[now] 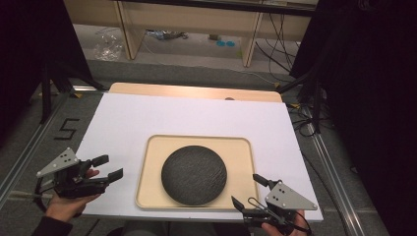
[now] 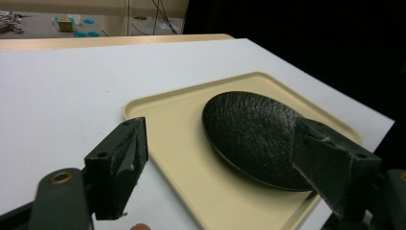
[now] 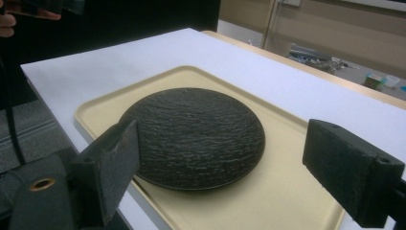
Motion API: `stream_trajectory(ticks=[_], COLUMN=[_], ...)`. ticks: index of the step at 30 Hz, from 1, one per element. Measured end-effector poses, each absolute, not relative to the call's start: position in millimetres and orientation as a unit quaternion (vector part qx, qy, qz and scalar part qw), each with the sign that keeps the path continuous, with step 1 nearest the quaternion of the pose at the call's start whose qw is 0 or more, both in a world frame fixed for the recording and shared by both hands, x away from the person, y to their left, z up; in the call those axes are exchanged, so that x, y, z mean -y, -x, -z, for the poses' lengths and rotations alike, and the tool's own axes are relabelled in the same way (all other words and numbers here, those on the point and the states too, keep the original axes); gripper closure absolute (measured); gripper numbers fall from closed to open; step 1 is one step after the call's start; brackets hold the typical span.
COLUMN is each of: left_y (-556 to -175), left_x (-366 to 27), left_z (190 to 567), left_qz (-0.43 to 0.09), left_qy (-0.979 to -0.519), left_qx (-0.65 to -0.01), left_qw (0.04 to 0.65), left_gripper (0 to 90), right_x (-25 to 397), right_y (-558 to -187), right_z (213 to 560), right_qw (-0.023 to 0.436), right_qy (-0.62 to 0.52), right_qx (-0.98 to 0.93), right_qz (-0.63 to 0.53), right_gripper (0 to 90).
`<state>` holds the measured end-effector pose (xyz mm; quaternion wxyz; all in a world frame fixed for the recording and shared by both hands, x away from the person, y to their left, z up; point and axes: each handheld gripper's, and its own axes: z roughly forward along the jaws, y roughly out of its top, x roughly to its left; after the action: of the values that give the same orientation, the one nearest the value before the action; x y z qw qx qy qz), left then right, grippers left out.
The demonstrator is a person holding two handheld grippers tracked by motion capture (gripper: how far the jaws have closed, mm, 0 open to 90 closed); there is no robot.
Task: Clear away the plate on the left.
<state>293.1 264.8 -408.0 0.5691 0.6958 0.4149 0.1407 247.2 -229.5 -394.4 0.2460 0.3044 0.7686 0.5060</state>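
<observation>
The round, dark, rough-textured plate [image 1: 194, 174] lies flat at the middle of the shallow beige rectangular tray [image 1: 147, 169] on the white counter [image 1: 147, 115]. The left tongs [image 1: 111, 168] hang open left of the tray, the right tongs [image 1: 248, 191] open at its near right corner, both empty. The plate's low rim offers little hold: a shallow pinch could slip, or push the tray askew.
</observation>
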Motion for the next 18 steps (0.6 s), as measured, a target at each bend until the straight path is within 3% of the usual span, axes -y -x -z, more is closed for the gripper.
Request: stream_trajectory(ticks=[3, 9, 18], left_y=[-286.5, -273.0, -263.4], left_x=[-260.7, -246.3, -238.4], left_z=[406.3, 403.8, 402.4], left_qz=[-0.133, -0.166, -0.169], left_qy=[-0.696, -0.718, -0.709], left_qx=[-0.409, -0.392, -0.383], left_qw=[0.575, 0.551, 0.567], left_gripper=[19.6, 17.9, 15.9], right_x=[229.8, 230.2, 230.1], right_y=[-247.1, -246.5, -246.4], right_z=[394.5, 393.9, 393.8], right_qw=[0.244, 0.243, 0.247], right_qy=[-0.304, -0.304, -0.303], right_qx=[-0.772, -0.772, -0.771], right_qz=[-0.502, -0.503, -0.503], right_gripper=[14.4, 14.4, 14.3])
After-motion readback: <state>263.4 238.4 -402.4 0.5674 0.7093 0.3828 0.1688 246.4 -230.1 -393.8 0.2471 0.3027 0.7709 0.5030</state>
